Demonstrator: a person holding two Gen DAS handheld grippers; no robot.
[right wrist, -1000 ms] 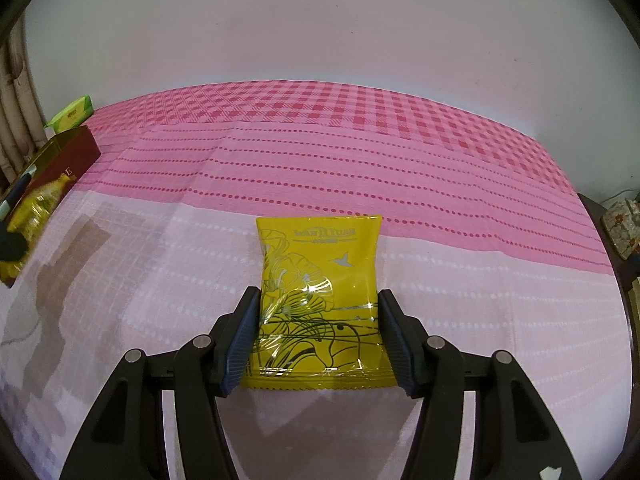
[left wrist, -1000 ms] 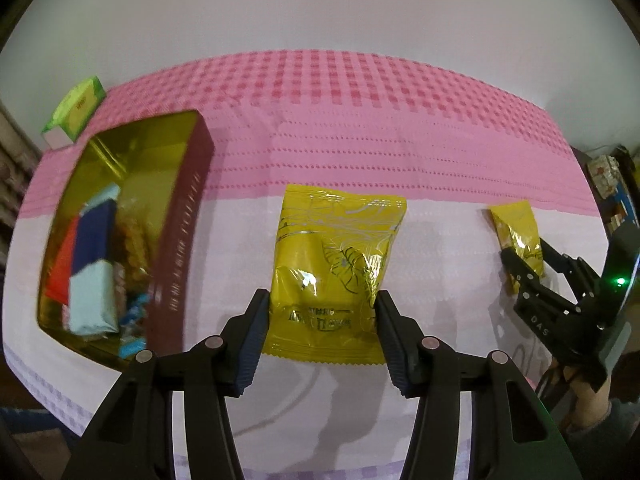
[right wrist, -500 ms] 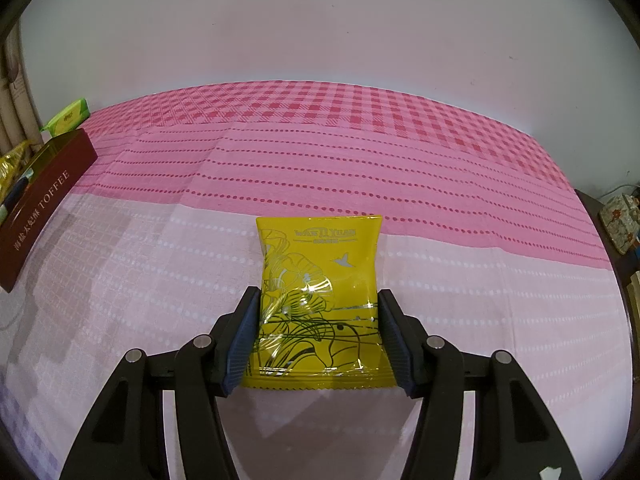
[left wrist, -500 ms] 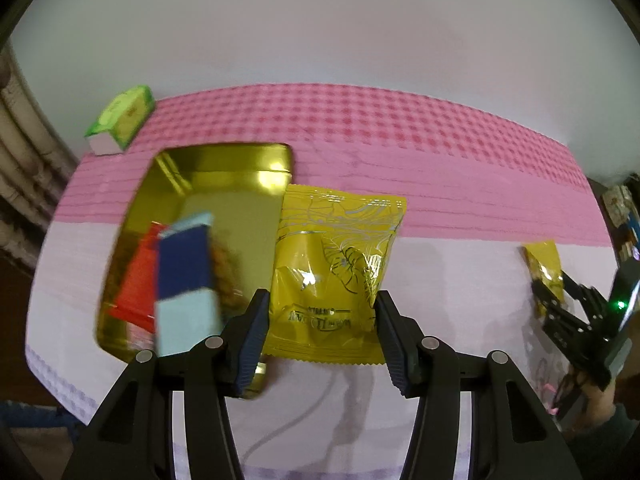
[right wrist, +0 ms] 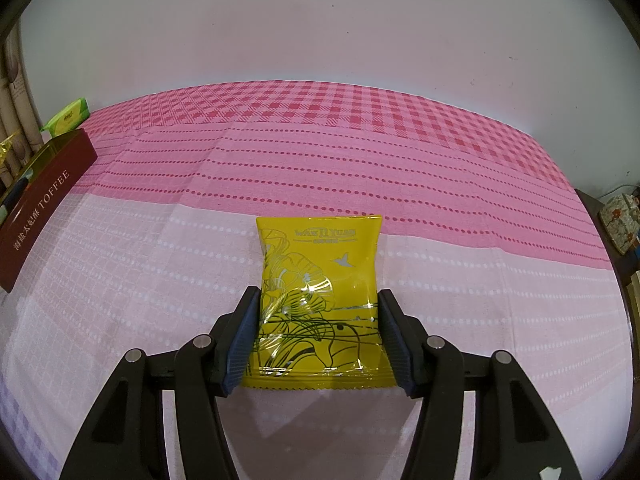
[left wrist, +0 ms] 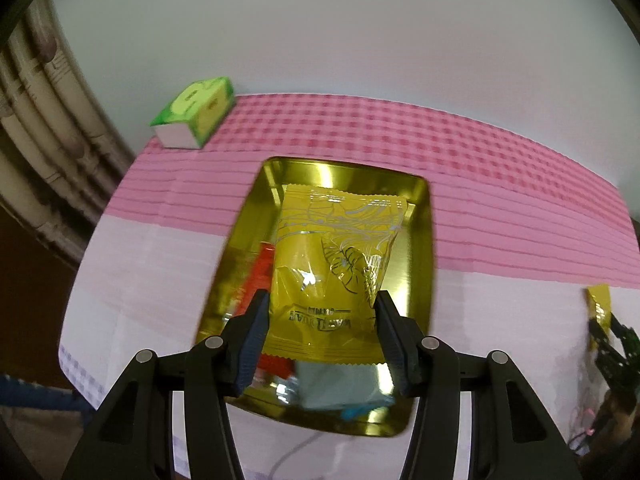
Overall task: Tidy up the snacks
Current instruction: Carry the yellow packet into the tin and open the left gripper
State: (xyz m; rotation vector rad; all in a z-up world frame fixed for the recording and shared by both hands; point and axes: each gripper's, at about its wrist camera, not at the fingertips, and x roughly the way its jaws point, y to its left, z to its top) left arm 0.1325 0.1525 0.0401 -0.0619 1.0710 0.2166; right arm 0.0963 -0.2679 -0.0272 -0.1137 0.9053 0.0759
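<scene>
My left gripper is shut on a yellow snack packet, pads pressing on both its sides, and holds it in the air above the open gold tin. Inside the tin lie a red packet and a light blue packet, both partly hidden by the held packet. My right gripper is shut on a second yellow packet low over the pink tablecloth. Far to its left stands the tin, showing a dark red side that reads TOFFEE. At the right edge of the left wrist view that gripper shows small.
A green tissue box sits at the back left corner of the table, near pale pipes. A white wall rises behind the table. A patterned box stands off the table's right side.
My left gripper has carried its yellow packet leftward from beside the tin to above it. The right gripper and its packet have stayed still.
</scene>
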